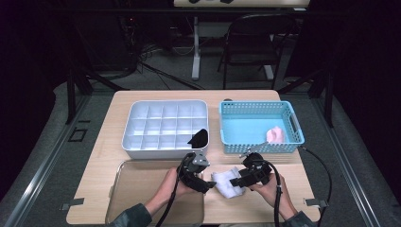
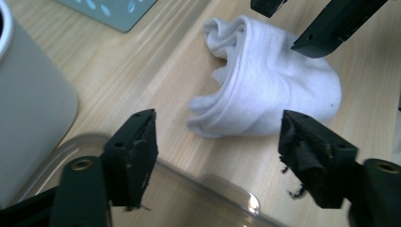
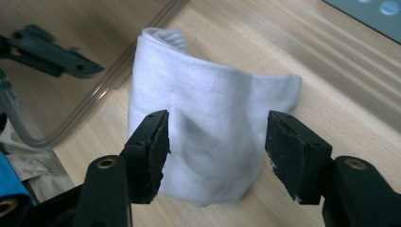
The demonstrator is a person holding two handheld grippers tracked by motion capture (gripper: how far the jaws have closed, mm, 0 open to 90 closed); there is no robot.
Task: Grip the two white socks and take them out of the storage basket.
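The folded white sock (image 1: pixel 228 183) lies on the bare wooden table (image 1: pixel 118 101), just right of the clear tray (image 1: pixel 124 171) at the front edge. The right gripper (image 1: pixel 236 181) hovers over it, jaws apart, the sock's fold showing between them in the right gripper view, pads (image 3: pixel 156 142) clear of the cloth. The left gripper (image 1: pixel 206 185) sits at the sock's left end, jaws spread, nothing between them, with the sock just ahead of its fingertips. Behind, the white compartment organizer (image 1: pixel 165 125) holds a black item (image 1: pixel 199 137) in its near right cell. Right of it, the blue basket (image 1: pixel 257 108) holds a pink item (image 1: pixel 276 135).
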